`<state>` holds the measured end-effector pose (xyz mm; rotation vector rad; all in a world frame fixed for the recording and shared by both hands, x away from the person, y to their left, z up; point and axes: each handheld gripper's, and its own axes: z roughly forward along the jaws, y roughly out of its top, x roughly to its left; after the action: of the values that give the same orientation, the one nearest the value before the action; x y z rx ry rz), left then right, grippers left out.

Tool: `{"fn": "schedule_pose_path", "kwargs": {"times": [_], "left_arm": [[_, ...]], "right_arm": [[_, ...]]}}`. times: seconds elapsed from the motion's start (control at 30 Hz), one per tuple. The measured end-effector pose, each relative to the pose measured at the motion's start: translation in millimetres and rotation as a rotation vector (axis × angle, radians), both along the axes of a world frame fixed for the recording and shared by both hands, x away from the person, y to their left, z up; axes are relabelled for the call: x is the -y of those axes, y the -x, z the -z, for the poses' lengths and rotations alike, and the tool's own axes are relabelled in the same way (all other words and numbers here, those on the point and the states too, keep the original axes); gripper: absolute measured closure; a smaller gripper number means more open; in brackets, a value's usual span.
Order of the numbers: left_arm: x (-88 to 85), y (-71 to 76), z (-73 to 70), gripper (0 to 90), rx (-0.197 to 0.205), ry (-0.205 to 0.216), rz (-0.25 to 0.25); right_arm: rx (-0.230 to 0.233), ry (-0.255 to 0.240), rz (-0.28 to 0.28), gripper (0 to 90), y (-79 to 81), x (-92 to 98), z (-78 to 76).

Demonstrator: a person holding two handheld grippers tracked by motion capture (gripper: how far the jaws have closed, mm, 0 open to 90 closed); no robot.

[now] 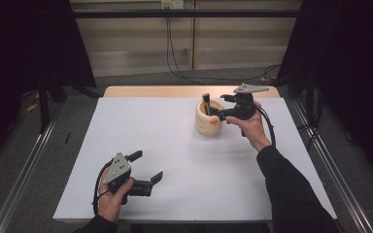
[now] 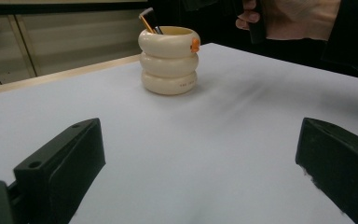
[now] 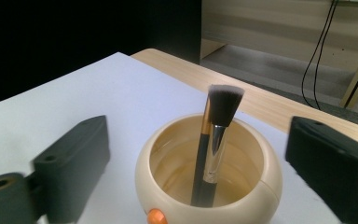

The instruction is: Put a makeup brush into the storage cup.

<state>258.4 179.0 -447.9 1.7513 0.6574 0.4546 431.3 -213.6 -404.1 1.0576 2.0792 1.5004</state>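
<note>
High view: white bench (image 1: 184,165) with a pale wood strip along its far edge; cream ribbed cup (image 1: 209,119) stands toward the far right of it, an orange knob on its near side; dark brushes (image 1: 206,103) stick up out of the cup, upright with a slight lean; right claw (image 1: 217,114) held at the cup's right side, just above its rim, with the person's right hand behind it; left claw (image 1: 145,167) low over the near left of the bench, well apart from the cup, jaws spread wide, nothing between them.

Left gripper view: both black jaws rise from the bottom corners, far apart, bare bench between; cup (image 2: 169,60) stands beyond them (three stacked rings, orange knob at the upper right); brush tips (image 2: 149,21) show over its rim; the right hand (image 2: 291,18) sits at the top right, beside the cup.

Right gripper view: jaws stand wide, one each side of the cup (image 3: 256,179), neither pad pressing on it; two brushes (image 3: 214,144) stand free inside, one with a flat dark bristle head and silver ferrule, the other with a gold ferrule; the claw holds nothing.
</note>
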Motion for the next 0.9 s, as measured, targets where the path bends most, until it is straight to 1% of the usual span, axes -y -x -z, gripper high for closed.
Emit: {"fn": "schedule_pose_path", "kwargs": {"times": [0.03, 0.07, 0.1, 0.17, 0.23, 0.33, 0.37, 0.4, 0.43, 0.47, 0.53, 0.57, 0.63, 0.7, 0.73, 0.77, 0.83, 0.9], "left_arm": [[-0.1, -0.6, 0.1, 1.4, -0.001, -0.001, 0.005], [-0.2, -1.2, 0.1, 1.3, -0.001, 0.001, 0.007], [0.3, -0.9, 0.1, 1.3, -0.006, 0.004, -0.007], [0.8, -0.2, 0.3, 1.2, -0.011, 0.005, -0.002], [-1.2, 0.1, -0.5, 1.1, -0.003, -0.002, -0.003], [-3.0, 0.2, -0.8, 1.1, 0.0, 0.001, -0.009], [-3.3, 0.3, -0.7, 1.2, -0.002, 0.001, -0.009], [-3.4, 0.5, -0.7, 1.2, -0.001, -0.001, -0.008], [-3.6, 0.8, -0.8, 1.2, -0.001, -0.003, -0.006], [-3.6, 0.8, -0.7, 1.2, -0.001, 0.006, -0.001], [-4.2, 1.4, -0.8, 1.2, -0.001, 0.003, -0.008], [-4.6, 1.1, -0.5, 1.2, -0.001, 0.01, 0.0], [-5.7, 1.6, -0.1, 1.1, -0.006, 0.008, -0.01], [-6.7, 0.8, -0.4, 1.2, 0.0, 0.026, 0.0], [-6.8, 1.1, -1.1, 1.2, 0.0, 0.018, -0.008], [-6.6, 0.9, -1.0, 1.2, 0.002, 0.017, -0.006], [-6.0, 1.2, -1.0, 1.2, -0.002, 0.013, -0.014], [-6.3, 1.2, -1.3, 1.2, 0.001, 0.014, -0.012]], "right_arm": [[-0.002, -0.006, -0.003, 4.4, 0.1, 0.7, -0.1], [-0.001, -0.009, -0.004, 1.0, 0.2, 1.2, 0.0], [0.003, -0.002, -0.003, 0.0, 0.5, 1.3, 0.3], [-0.003, -0.004, -0.001, 0.8, 0.5, 2.3, 0.4], [0.001, -0.008, 0.016, 0.5, 0.4, 3.6, 0.3], [0.004, -0.017, 0.03, 0.5, 1.2, 6.4, 0.1], [-0.001, -0.027, 0.037, 0.9, 2.3, 7.0, 0.0], [0.008, -0.033, 0.042, 1.9, 3.4, 8.1, 0.3], [0.007, -0.04, 0.041, 2.1, 4.4, 9.7, 0.5], [0.008, -0.043, 0.043, 1.7, 5.1, 10.2, 1.1], [0.022, -0.032, 0.078, 1.9, 8.0, 10.8, 3.3], [0.021, -0.029, 0.086, 1.6, 9.3, 10.8, 4.5], [0.021, -0.021, 0.089, 1.7, 11.4, 11.6, 6.8], [0.044, -0.007, 0.12, 1.6, 15.5, 11.4, 7.8], [0.052, -0.003, 0.127, 1.4, 17.3, 11.8, 7.8], [0.067, -0.001, 0.126, 1.3, 18.1, 12.6, 8.3], [0.072, -0.005, 0.135, 0.5, 21.1, 13.5, 7.9], [0.074, -0.009, 0.128, 0.5, 24.4, 14.9, 7.9]]}}
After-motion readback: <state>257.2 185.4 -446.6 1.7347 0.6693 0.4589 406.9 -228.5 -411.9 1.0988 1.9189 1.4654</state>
